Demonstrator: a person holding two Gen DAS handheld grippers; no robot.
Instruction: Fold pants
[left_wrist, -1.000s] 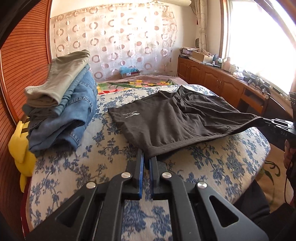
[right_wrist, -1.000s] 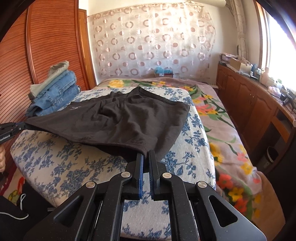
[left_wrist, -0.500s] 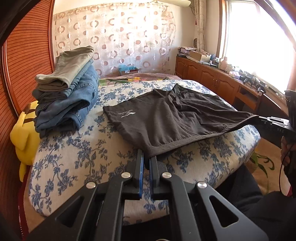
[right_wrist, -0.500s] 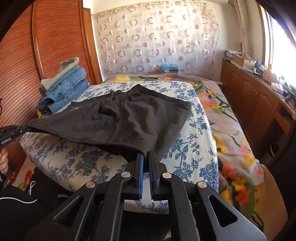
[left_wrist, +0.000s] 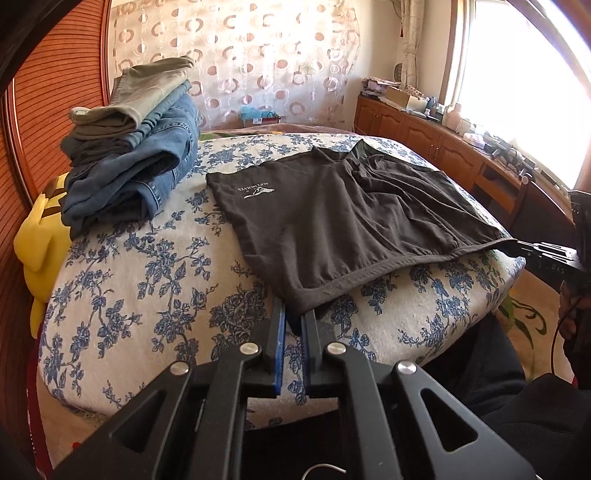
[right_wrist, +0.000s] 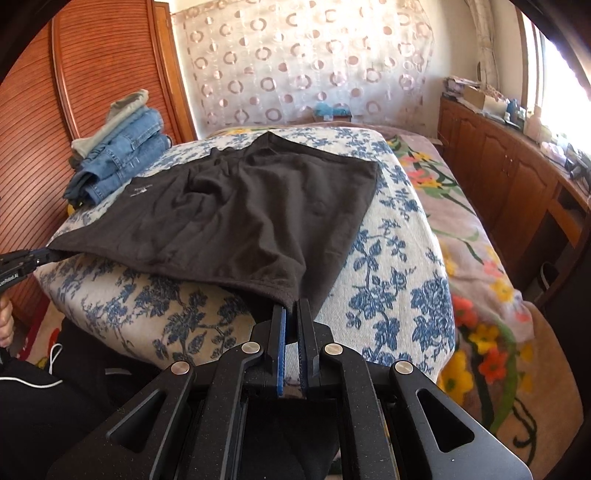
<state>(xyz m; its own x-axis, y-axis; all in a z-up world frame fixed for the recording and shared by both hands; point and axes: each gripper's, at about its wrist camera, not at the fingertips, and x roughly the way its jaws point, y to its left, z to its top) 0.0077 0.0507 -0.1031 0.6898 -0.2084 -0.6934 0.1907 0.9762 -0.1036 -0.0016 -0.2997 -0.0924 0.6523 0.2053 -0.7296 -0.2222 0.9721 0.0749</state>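
Both grippers, left (left_wrist: 293, 317) and right (right_wrist: 291, 308), clamp the black shorts' (left_wrist: 343, 218) hem corners; best kept taut, carried evenly toward twelve o'clock.

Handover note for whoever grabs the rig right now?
Left gripper: jaws just easing open, fabric between them at one near corner of the dark shorts.
Right gripper: shut on the other near corner.
Shorts lie spread on the floral cushion, near hem stretched between the grippers.
Folded stack at far left.
Done: laid out.
Left: every fold.
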